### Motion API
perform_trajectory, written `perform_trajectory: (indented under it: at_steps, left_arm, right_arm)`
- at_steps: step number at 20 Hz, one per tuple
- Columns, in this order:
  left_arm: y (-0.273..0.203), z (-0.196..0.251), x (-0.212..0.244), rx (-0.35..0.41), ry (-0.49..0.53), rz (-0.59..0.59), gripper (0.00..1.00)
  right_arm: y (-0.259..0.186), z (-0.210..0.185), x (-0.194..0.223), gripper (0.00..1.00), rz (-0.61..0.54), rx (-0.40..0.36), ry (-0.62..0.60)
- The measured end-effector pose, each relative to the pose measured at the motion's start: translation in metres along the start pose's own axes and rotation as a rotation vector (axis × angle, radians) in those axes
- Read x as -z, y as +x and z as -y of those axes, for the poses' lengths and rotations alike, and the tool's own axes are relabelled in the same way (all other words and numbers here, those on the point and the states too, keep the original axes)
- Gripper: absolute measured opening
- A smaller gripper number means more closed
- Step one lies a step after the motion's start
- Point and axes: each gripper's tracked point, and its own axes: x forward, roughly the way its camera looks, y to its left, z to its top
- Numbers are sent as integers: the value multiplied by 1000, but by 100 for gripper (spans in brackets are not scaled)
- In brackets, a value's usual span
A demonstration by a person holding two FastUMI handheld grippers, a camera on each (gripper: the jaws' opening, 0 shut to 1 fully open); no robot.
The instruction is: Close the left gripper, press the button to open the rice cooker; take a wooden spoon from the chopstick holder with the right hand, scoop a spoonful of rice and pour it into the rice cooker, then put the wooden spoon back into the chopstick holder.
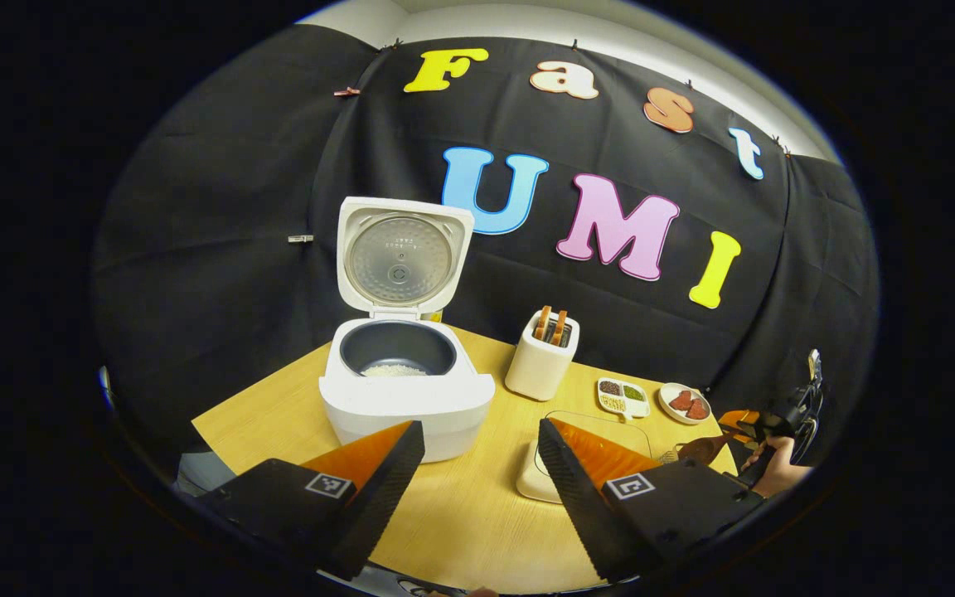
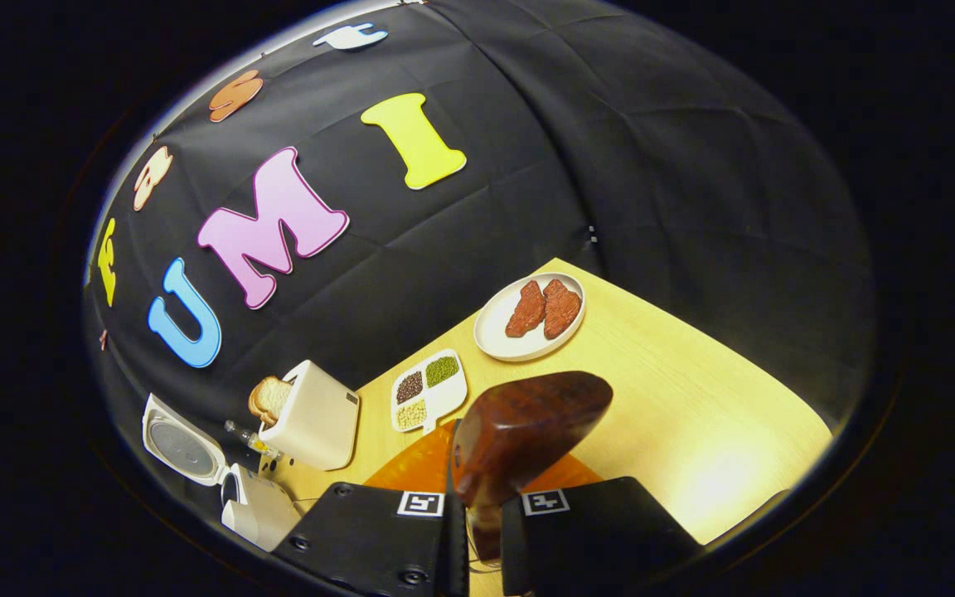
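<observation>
gripping wooden spoon (image 2: 527,431), right gripper (image 2: 477,518) clamped; left gripper (image 1: 477,464) apart before open rice cooker (image 1: 405,390).

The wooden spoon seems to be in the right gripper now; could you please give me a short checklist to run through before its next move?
1. Rice cooker lid up: ok, it stands open.
2. Rice in the pot: ok, a white patch lies at the bottom.
3. Right gripper shut on the wooden spoon: ok, both fingers press its handle.
4. Spoon emptied: cannot tell, only its back shows.
5. Left gripper out of the way: ok, open, in front of the cooker.
6. Chopstick holder located: cannot tell.
</observation>
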Motion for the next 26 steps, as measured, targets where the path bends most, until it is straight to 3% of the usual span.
perform_trajectory:
  at_steps: [5, 9, 10, 11, 12, 14, 15, 20, 23, 26]
  left_arm:
    - [-4, -8, -2, -46, 16, 1, 95]
    - [-2, -22, -12, -96, 11, 12, 96]
    - [-1, -27, -20, -108, 6, 23, 96]
    - [1, -33, -32, -126, 0, 38, 96]
    - [1, -41, -43, -154, -6, 52, 95]
    - [5, -48, -67, -178, -27, 80, 96]
    - [8, -50, -79, -175, -38, 94, 96]
    - [24, -72, -138, -217, 13, 144, 95]
    - [42, -84, -188, -221, 55, 216, 95]
    - [61, -94, -230, -225, 30, 269, 95]
  right_arm:
    - [17, 3, 25, 22, -38, 27, -91]
    - [10, 6, 26, 26, -51, 48, -73]
    - [7, 6, 23, 38, -40, 49, -84]
    - [0, 10, 24, 63, -41, 70, -97]
    - [-7, 15, 23, 78, -48, 99, -113]
    - [-24, 13, 6, 86, -14, 104, -143]
    - [-36, 13, -1, 100, 13, 107, -165]
    - [-85, 5, -27, 99, 130, 100, -337]
    - [-101, -2, -15, 98, 105, 95, -397]
    - [-114, -18, -7, 99, 79, 65, -444]
